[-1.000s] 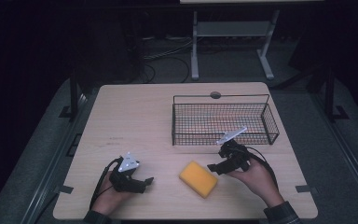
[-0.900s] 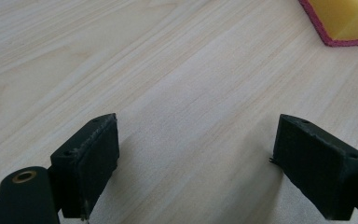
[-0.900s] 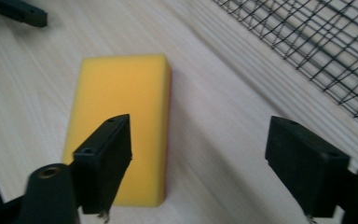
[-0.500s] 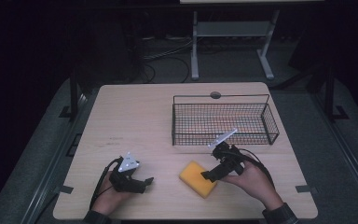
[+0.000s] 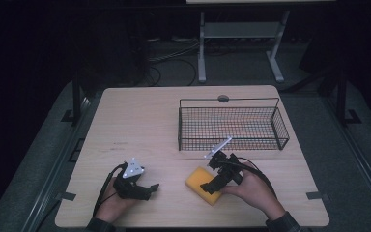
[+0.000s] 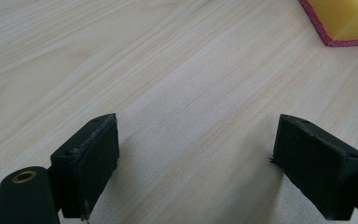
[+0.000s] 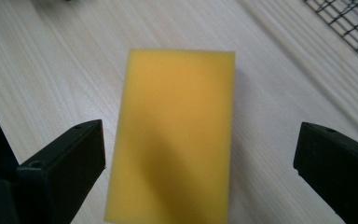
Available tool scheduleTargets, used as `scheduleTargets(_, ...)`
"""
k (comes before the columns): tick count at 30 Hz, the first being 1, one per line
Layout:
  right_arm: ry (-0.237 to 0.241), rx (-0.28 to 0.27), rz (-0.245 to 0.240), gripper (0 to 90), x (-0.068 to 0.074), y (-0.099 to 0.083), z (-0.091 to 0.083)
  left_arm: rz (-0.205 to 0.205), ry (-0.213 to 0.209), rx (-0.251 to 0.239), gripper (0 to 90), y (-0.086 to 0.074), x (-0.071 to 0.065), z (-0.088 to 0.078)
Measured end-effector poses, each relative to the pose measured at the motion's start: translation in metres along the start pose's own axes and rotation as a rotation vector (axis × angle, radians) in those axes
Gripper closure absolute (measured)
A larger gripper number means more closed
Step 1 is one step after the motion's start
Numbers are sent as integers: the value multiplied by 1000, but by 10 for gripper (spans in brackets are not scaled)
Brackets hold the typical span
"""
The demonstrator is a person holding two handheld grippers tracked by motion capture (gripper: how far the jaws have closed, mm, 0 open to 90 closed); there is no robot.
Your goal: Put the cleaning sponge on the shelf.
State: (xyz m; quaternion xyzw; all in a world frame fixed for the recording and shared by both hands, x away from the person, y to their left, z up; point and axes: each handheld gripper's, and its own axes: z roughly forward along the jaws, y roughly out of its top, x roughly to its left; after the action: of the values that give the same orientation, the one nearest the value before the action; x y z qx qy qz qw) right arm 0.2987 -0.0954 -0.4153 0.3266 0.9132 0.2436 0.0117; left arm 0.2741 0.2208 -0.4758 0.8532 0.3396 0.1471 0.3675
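Pale worktop (image 5: 145,116): your right tongs (image 5: 211,182) have just been opening, now wide astride the sponge (image 5: 198,181), gripping nothing; left tongs (image 5: 147,189) gape empty.

The left gripper (image 5: 150,187) lies low in the person's left hand (image 5: 112,205), its jaws spread wide with nothing between them, pointing toward the right gripper. The right gripper (image 5: 209,187), held in the right hand (image 5: 252,191), tilts downward and toward the left one; its jaws have just been opening and now stand wide apart, the pads pressing on nothing.
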Motion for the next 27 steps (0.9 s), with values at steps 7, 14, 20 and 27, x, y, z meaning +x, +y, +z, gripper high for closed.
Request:
scheduleTargets(7,-2,31,-17,16,6,4,11,0,0,2,136,0,0,0)
scheduleTargets(14,-9,70,-39,16,11,6,25,3,-1,2,136,0,0,0)
scheduleTargets(20,-8,97,-45,20,14,6,36,4,-1,5,136,0,0,0)
scheduleTargets(27,-9,110,-54,59,16,5,41,4,0,2,136,0,0,0)
